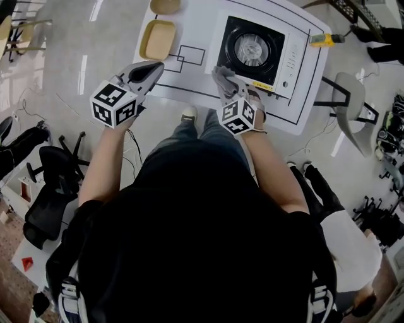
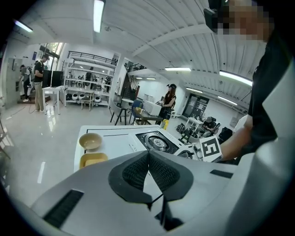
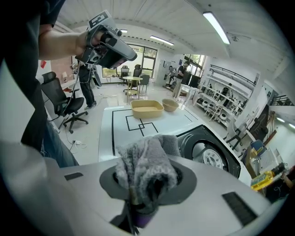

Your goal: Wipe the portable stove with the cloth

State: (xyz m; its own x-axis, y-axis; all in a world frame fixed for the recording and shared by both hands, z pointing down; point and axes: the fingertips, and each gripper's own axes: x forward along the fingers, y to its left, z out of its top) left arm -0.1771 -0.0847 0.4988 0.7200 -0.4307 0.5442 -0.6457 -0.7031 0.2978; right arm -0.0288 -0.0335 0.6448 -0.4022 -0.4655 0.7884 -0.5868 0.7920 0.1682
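The portable stove (image 1: 262,50), white with a black top and a round burner, sits at the right of the white table (image 1: 189,82). My right gripper (image 1: 226,85) is shut on a grey fluffy cloth (image 1: 222,77) just off the stove's near left corner. In the right gripper view the cloth (image 3: 143,161) bunches out of the jaws, with the stove (image 3: 209,150) ahead to the right. My left gripper (image 1: 151,69) hovers over the table's near left edge, shut and empty. Its pads (image 2: 138,173) meet, and the stove (image 2: 159,142) lies beyond them.
A yellow tray (image 1: 158,39) and a tan bowl (image 1: 165,6) stand on the table's left part, beside black outlined squares (image 1: 189,57). A yellow tool (image 1: 323,40) lies off the table's right end. A grey chair (image 1: 350,104) stands right, a black office chair (image 1: 57,170) left.
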